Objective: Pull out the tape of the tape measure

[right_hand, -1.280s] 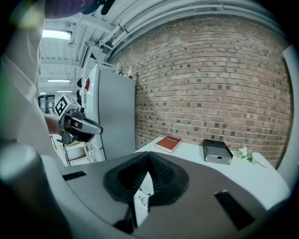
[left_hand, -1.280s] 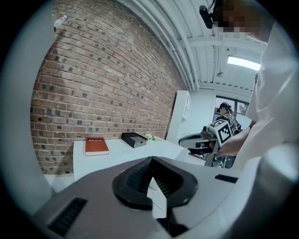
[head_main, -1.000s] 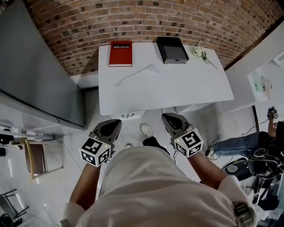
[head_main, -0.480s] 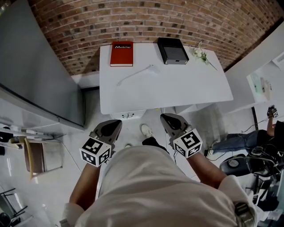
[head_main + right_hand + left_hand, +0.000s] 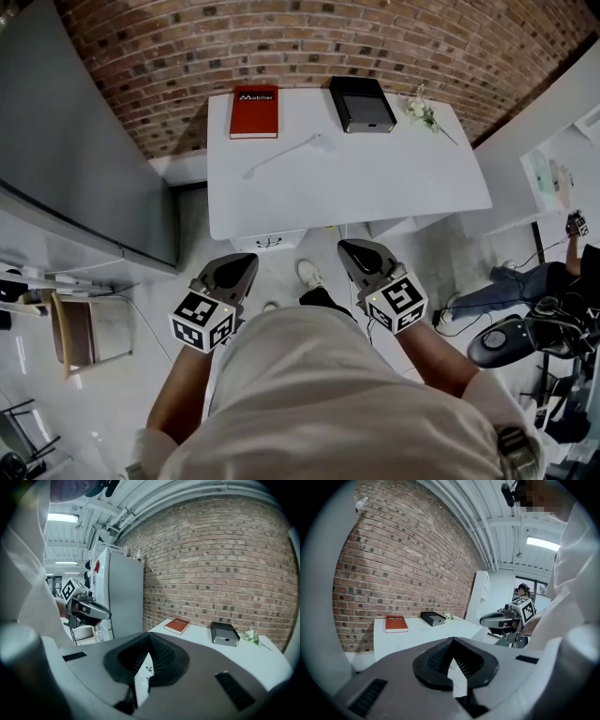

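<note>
We stand short of the white table, which carries a red book, a black box, a thin white long-handled tool and a small flower sprig; no tape measure shows on it or anywhere in our views. Our left gripper and right gripper hang over the floor before the near edge, each with jaws pressed together on nothing. The risk, as we judge it, is reaching with closed jaws at the wrong object, since the tape measure is unlocated, perhaps inside the box.
</note>
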The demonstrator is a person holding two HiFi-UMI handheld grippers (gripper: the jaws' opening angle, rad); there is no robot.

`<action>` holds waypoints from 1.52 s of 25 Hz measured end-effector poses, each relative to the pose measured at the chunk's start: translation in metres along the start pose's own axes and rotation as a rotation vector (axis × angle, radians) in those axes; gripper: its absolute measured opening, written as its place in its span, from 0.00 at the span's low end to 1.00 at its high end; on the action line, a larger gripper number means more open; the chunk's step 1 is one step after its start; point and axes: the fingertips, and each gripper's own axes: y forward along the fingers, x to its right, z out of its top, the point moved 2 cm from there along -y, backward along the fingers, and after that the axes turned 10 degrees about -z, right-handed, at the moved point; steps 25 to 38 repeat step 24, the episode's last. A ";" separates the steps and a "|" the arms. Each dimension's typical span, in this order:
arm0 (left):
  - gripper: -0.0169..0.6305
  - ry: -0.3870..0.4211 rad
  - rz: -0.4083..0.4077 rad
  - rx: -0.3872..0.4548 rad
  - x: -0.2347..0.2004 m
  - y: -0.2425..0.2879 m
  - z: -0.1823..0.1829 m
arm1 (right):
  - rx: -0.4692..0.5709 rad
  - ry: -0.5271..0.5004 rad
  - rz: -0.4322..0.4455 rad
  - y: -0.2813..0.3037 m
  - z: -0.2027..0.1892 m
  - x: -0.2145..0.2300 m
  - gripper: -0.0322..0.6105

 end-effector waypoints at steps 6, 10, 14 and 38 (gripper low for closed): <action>0.02 -0.003 -0.004 -0.007 0.004 0.004 -0.002 | -0.010 0.009 -0.001 -0.007 -0.005 0.001 0.05; 0.02 -0.009 -0.003 0.000 0.006 0.006 -0.004 | -0.031 0.007 0.002 -0.014 -0.011 0.002 0.05; 0.02 -0.003 0.001 0.012 0.012 0.010 -0.003 | -0.055 -0.015 0.026 -0.021 -0.013 0.001 0.05; 0.02 -0.008 0.063 0.015 0.037 0.027 -0.002 | -0.029 -0.053 0.135 -0.031 -0.007 0.011 0.05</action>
